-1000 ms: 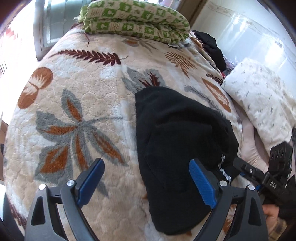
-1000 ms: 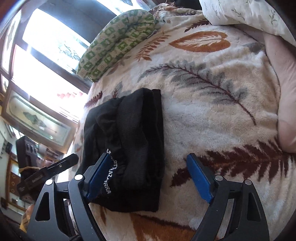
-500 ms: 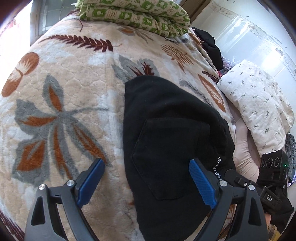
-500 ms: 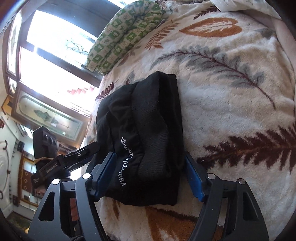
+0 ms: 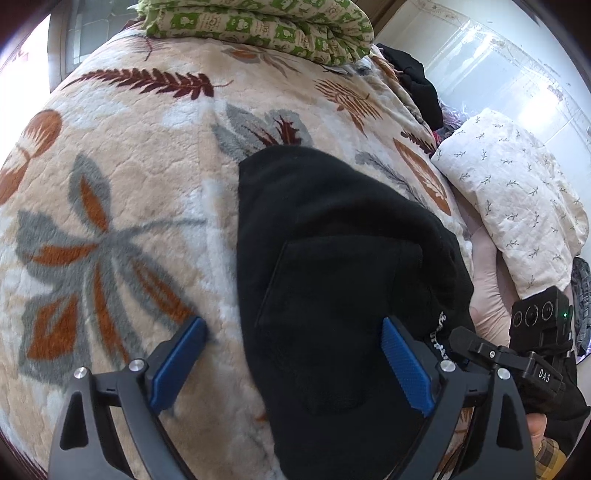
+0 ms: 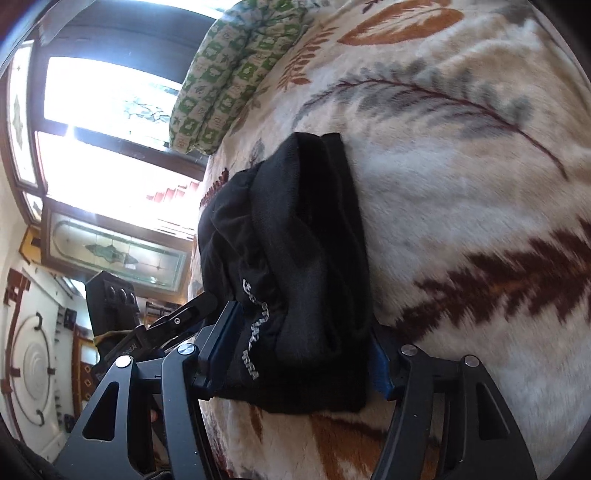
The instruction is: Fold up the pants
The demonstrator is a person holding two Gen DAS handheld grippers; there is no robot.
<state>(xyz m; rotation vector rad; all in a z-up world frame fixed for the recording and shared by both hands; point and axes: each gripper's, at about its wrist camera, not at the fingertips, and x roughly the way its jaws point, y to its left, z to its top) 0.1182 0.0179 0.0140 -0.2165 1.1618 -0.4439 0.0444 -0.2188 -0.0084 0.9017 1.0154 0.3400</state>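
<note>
On leaf-print fleece blanket (image 5: 122,192): soft, limp folded black pants (image 5: 332,266), right gripper (image 6: 299,354) clamped around waistband end; left gripper (image 5: 291,362) spread wide.

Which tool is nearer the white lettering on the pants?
Right. The right tool straddles the pants with one finger beside the lettering. The left tool is open at the other edge.

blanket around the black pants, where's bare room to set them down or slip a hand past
Bare blanket lies left of the pants, up to the green quilt. Another bare stretch lies on their far side in the right wrist view. Crowded: the pillow and dark clothes line that edge, and the right gripper straddles the waistband end.
</note>
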